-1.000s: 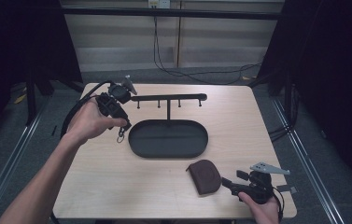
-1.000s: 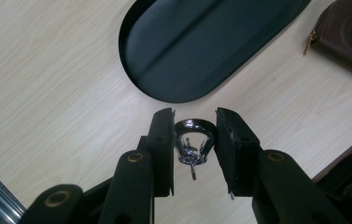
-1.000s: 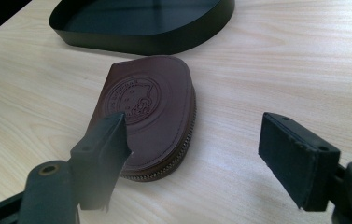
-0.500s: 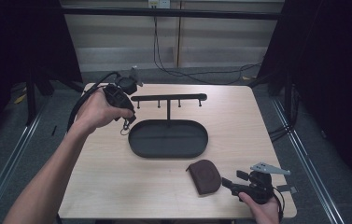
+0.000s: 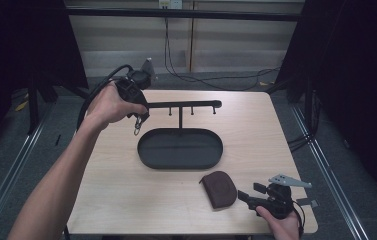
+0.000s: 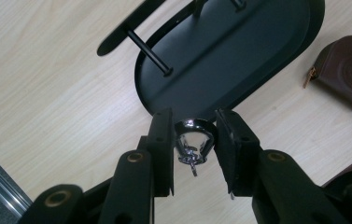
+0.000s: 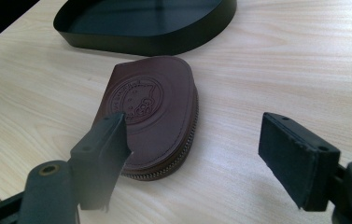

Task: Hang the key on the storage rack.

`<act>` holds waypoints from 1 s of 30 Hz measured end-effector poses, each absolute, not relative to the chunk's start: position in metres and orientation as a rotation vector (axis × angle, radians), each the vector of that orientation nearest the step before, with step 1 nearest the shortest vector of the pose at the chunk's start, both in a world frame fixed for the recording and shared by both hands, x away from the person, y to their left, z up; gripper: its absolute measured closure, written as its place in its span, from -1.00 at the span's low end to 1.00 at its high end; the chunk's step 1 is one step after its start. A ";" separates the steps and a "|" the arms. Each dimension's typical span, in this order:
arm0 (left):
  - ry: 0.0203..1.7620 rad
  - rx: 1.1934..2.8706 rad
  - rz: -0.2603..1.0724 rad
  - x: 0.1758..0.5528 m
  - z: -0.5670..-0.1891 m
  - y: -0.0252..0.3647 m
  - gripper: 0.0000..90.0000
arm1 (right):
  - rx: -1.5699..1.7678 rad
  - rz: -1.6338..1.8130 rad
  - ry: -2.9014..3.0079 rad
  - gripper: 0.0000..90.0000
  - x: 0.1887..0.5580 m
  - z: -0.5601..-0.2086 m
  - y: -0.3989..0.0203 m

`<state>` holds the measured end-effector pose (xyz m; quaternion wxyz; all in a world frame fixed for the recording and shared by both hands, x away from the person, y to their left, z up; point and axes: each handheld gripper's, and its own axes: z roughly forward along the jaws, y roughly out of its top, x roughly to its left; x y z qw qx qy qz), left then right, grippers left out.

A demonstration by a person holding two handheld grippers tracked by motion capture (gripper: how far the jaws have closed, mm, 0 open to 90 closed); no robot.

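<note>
A person's left hand holds my left gripper [image 5: 139, 116] just off the left end of a black hook bar [image 5: 186, 105]. The bar stands on a post over a black oval tray [image 5: 148, 150]. In the left gripper view, the gripper [image 6: 193, 142] is shut on a silver key ring [image 6: 193, 135] with a small clasp hanging below it. The ring [image 5: 137, 130] dangles beside the tray's left rim. A brown leather zip pouch [image 5: 218, 188] lies flat near the table's front edge. My right gripper [image 5: 246, 196] rests open just right of it. In the right gripper view the pouch [image 7: 150, 112] sits by the left jaw.
The tray [image 7: 155, 44] lies just beyond the pouch in the right gripper view. Short pegs [image 6: 155, 58] hang under the bar. The light wooden table [image 5: 256, 125] has dark floor and metal rails on both sides. Cables run along the back wall.
The left hand has carried the key ring away from me and slightly right, up to the left end of the hook bar. The right gripper and the pouch have stayed put.
</note>
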<state>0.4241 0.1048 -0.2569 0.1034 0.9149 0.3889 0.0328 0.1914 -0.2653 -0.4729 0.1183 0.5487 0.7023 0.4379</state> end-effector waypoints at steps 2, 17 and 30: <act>1.149 2.701 0.092 0.426 -0.256 0.103 0.52 | 1.604 1.282 2.056 -0.47 0.191 -0.473 -0.265; 1.150 2.708 0.084 0.448 -0.252 0.081 0.52 | 1.603 1.292 2.061 -0.47 0.191 -0.473 -0.265; 1.164 2.692 0.096 0.467 -0.256 0.075 0.52 | 1.595 1.297 2.082 -0.47 0.192 -0.473 -0.264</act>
